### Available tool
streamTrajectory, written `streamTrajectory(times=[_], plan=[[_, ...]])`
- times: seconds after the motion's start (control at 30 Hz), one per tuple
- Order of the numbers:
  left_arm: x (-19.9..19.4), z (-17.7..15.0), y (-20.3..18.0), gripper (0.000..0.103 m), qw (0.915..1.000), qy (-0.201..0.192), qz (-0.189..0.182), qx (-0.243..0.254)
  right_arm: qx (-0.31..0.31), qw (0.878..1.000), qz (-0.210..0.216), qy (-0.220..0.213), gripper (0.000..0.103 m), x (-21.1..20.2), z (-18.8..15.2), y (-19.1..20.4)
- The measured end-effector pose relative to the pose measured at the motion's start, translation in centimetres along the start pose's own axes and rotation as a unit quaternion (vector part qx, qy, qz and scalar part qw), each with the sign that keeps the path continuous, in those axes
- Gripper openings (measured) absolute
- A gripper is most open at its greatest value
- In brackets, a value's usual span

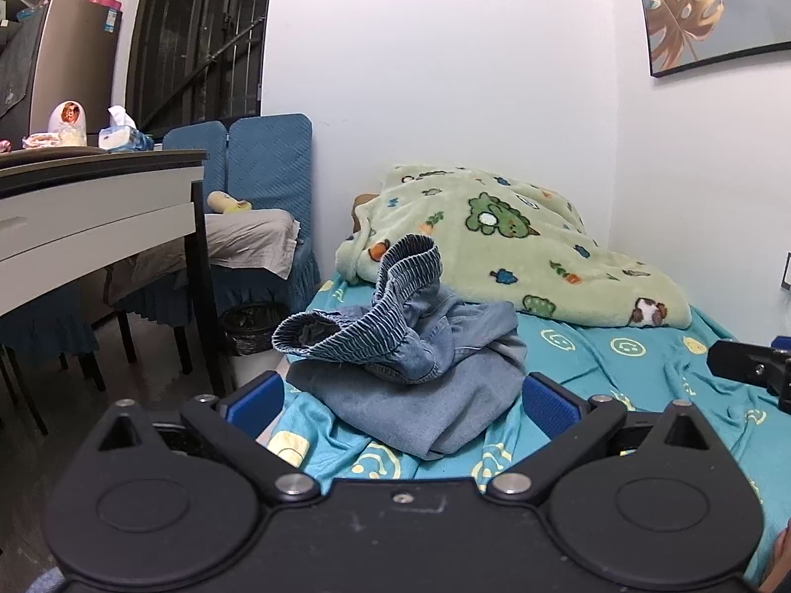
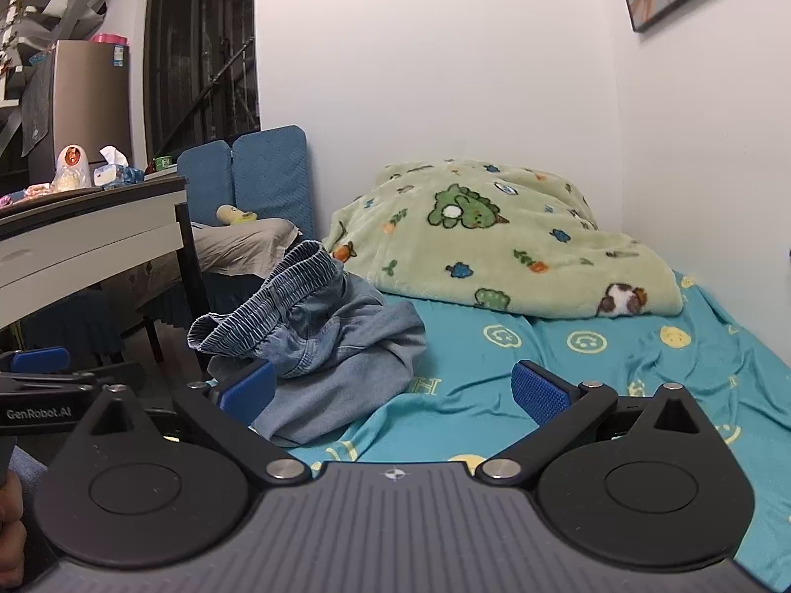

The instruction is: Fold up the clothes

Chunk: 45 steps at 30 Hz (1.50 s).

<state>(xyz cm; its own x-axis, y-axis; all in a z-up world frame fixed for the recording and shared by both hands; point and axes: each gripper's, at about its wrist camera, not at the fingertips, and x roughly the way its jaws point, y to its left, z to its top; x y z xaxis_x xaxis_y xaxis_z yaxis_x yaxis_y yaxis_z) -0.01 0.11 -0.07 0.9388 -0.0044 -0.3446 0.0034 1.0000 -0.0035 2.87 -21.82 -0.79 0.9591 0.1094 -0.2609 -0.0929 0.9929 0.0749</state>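
Note:
A crumpled pair of blue denim shorts (image 1: 410, 360) with a ribbed elastic waistband lies in a heap on the teal bed sheet (image 1: 618, 360). It also shows in the right wrist view (image 2: 336, 351), left of centre. My left gripper (image 1: 403, 402) is open and empty, its blue pads just short of the heap on either side. My right gripper (image 2: 393, 390) is open and empty, its left pad near the heap's near edge. The right gripper's tip shows at the right edge of the left wrist view (image 1: 746, 365).
A green cartoon-print blanket (image 1: 514, 242) is bunched at the head of the bed against the white wall. A desk (image 1: 99, 207) with blue-covered chairs (image 1: 267, 173) stands left of the bed, and a lined waste bin (image 1: 252, 331) sits by the bed's corner.

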Motion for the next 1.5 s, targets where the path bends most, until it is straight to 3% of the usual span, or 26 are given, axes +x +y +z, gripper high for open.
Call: streamTrajectory(times=[0.77, 1.17, 1.3, 1.5], plan=[[-0.2, -0.3, -0.5, 0.103, 0.9999, 0.0, 0.003, 0.014, 0.007, 1.0, 0.015, 0.019, 0.103, 0.4, -0.2, 0.6], [-2.3, 1.2, -2.5, 0.103, 0.9996, 0.011, 0.024, 0.012, 0.03, 0.999, 0.032, 0.022, 0.103, -1.0, 0.2, 0.0], [-3.0, 2.0, -2.6, 0.103, 0.9996, 0.011, 0.025, -0.008, 0.043, 0.999, 0.024, 0.023, 0.103, -1.9, 0.7, -0.1], [-3.3, 3.0, -3.5, 0.103, 0.9995, 0.015, 0.029, 0.0, 0.048, 0.999, 0.017, 0.021, 0.103, -3.1, 1.4, 0.0]])
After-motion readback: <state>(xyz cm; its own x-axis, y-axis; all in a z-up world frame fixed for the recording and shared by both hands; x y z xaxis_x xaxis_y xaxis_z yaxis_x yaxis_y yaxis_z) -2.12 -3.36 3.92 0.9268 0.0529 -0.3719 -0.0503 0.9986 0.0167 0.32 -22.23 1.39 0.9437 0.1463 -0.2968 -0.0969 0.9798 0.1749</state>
